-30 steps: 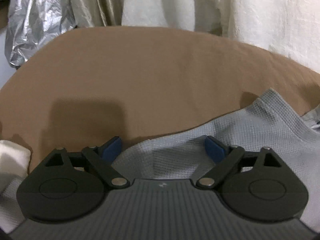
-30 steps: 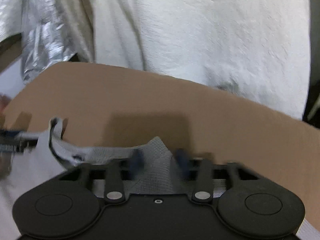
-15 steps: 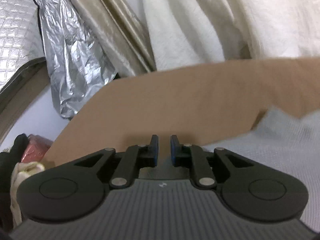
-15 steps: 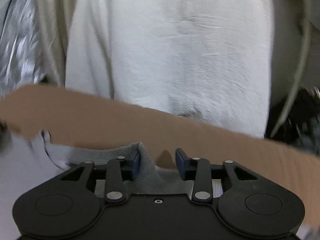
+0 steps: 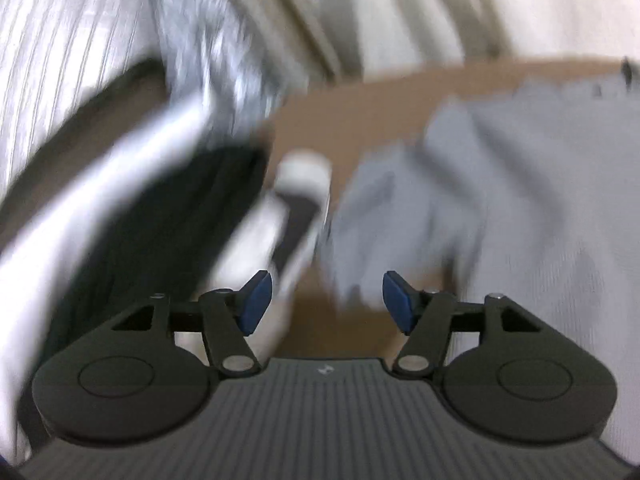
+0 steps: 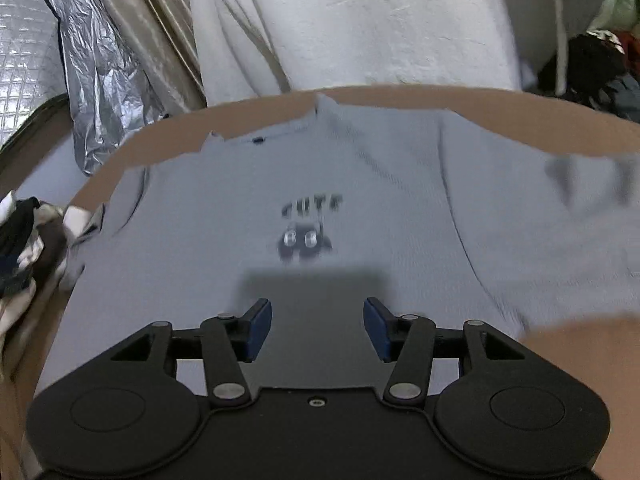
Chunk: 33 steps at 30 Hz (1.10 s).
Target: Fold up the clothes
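Observation:
A light grey waffle-knit shirt with a dark print on its chest lies spread on the brown table. My right gripper hovers over the shirt's lower part, its jaws opening with nothing between them. In the blurred left wrist view, my left gripper is over the table's left end, jaws opening and empty. The grey shirt lies ahead and to the right of it.
A pile of black and white clothes lies at the table's left end, also seen as a pile in the right wrist view. Silver foil sheeting and a white cloth hang behind the table. Dark items sit at the far right.
The right gripper let go of the shirt edge and pulled back, so the whole shirt now shows. The left gripper shut, then opened again, and swung left toward the clothes pile.

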Motion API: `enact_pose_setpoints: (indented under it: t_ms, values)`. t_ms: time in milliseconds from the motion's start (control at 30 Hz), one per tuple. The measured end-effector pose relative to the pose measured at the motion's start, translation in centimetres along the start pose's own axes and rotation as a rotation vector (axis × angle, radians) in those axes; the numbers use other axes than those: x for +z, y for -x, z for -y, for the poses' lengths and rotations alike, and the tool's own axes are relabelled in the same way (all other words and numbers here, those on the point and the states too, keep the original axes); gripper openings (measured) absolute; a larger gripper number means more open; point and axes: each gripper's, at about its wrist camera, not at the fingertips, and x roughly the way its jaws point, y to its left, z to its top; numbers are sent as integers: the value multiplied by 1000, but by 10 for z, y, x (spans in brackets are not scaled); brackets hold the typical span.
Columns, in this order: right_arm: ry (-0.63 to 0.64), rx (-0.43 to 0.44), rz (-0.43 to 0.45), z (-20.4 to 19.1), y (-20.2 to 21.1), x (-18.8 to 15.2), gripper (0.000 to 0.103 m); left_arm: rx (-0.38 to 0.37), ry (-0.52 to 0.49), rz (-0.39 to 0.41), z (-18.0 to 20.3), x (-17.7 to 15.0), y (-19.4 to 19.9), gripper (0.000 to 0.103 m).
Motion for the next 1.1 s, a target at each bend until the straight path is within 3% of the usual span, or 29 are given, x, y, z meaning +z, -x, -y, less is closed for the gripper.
enact_pose_setpoints:
  t_ms: [100, 267, 333, 400, 500, 600, 667, 767, 900, 933, 1033, 1100]
  values:
    - [-64, 9, -47, -2, 25, -24, 57, -157, 91, -71, -24, -54, 33, 62]
    - [-175, -56, -172, 1, 64, -72, 60, -229, 112, -77, -35, -138, 71, 80]
    - [-236, -17, -199, 7, 73, -89, 63, -318, 104, -217, -41, -157, 61, 80]
    - [-313, -8, -234, 15, 76, -106, 63, -382, 161, -292, -46, -168, 59, 81]
    - [-346, -30, -311, 19, 80, -127, 63, -404, 199, -303, -54, -169, 67, 81]
    - [-212, -62, -419, 5, 82, -138, 65, -371, 220, -340, -58, -174, 65, 86]
    - [-72, -61, -538, -11, 80, -144, 74, -346, 245, -296, -60, -174, 70, 87]
    - [140, -64, -691, -36, 80, -158, 80, -350, 285, -225, -64, -173, 84, 87]
    - [177, -56, -861, -42, 68, -180, 81, -396, 291, -190, -62, -168, 93, 91]
    - [188, -40, -898, -43, 64, -186, 78, -390, 260, -219, -56, -172, 88, 93]
    - [294, 37, -964, -56, 57, -200, 20, -373, 170, -302, -39, -183, 73, 98]
    - [350, 96, -911, -66, 68, -198, 16, -349, 159, -288, -36, -185, 73, 103]
